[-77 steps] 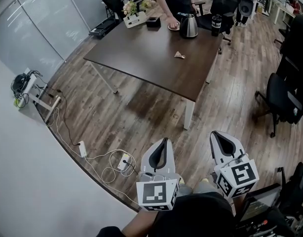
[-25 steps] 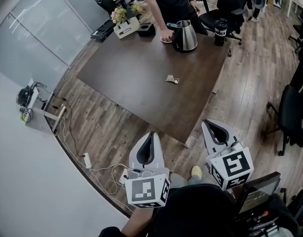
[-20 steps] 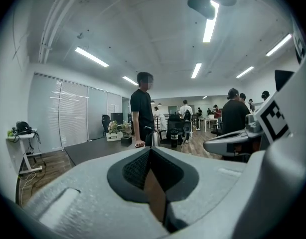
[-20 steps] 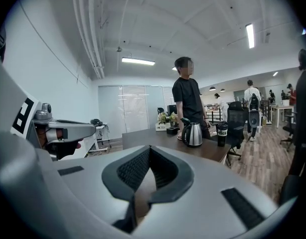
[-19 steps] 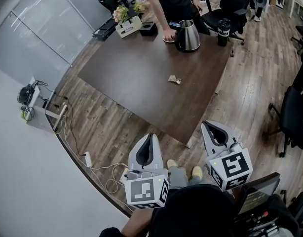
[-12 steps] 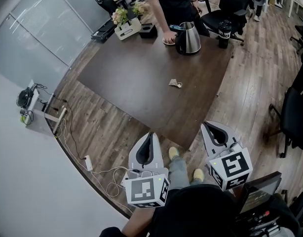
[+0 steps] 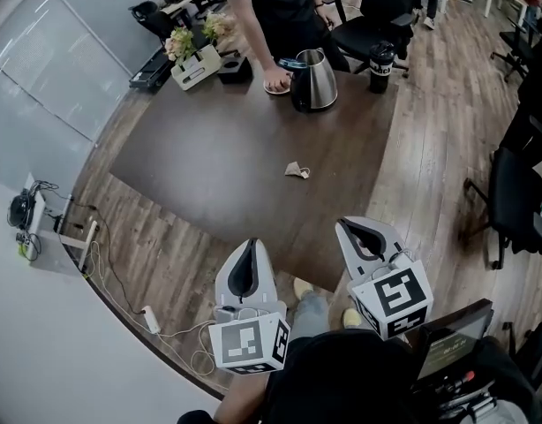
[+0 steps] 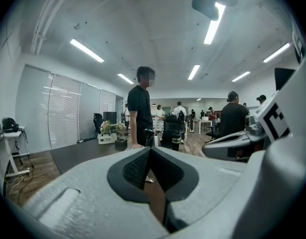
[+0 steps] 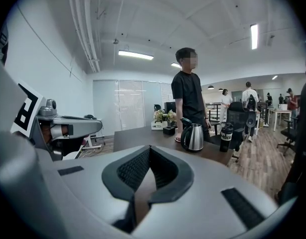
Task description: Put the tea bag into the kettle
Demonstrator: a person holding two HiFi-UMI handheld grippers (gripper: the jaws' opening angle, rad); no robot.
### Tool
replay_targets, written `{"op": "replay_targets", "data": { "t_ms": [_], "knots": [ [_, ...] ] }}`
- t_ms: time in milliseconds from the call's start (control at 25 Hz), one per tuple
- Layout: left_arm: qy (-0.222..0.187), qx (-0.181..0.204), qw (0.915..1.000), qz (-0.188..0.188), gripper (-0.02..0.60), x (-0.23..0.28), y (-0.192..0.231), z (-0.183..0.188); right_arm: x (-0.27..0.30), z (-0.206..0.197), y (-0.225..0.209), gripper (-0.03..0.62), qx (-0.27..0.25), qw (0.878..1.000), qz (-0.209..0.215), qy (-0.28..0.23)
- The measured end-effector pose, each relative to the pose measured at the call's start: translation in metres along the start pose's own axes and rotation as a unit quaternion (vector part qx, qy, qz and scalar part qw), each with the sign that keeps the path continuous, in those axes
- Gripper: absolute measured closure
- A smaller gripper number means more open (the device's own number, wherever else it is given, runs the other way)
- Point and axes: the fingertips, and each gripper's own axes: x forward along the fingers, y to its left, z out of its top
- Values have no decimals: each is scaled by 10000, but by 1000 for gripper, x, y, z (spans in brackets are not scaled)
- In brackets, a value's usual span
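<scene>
Currently left hand-held gripper jaws together, right hand-held gripper closed too, tea bag on table, kettle beyond

L claw & R claw both closed, empty, side by side, pointing fwd.

The person has walked up to the table. Its near corner, once well ahead, now lies between the left gripper and the right gripper. The tea bag is nearer them.
</scene>
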Motion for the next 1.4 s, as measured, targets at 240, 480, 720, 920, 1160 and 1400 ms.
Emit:
{"op": "replay_targets", "data": {
  "t_ms": [240,480,720,920,1160,1400],
  "knots": [
    [26,-31,9996,-265,577,36,27,5,37,14,-2,585,37,9997,-221,58],
    [14,-89,9986,-512,577,64,55,11,63,27,-5,585,5,9984,-540,147],
    [-80,-129,9977,-655,577,83,87,15,87,42,-2,585,-160,9960,-850,245],
    [-134,-240,9960,-848,577,97,107,15,106,49,1,585,-275,9934,-1057,345],
    [-118,-314,9952,-915,577,115,116,15,123,52,-6,585,-353,9920,-1118,466],
    [-37,-352,9967,-725,577,134,113,14,146,50,-24,585,-440,9941,-825,558]
  ]
}}
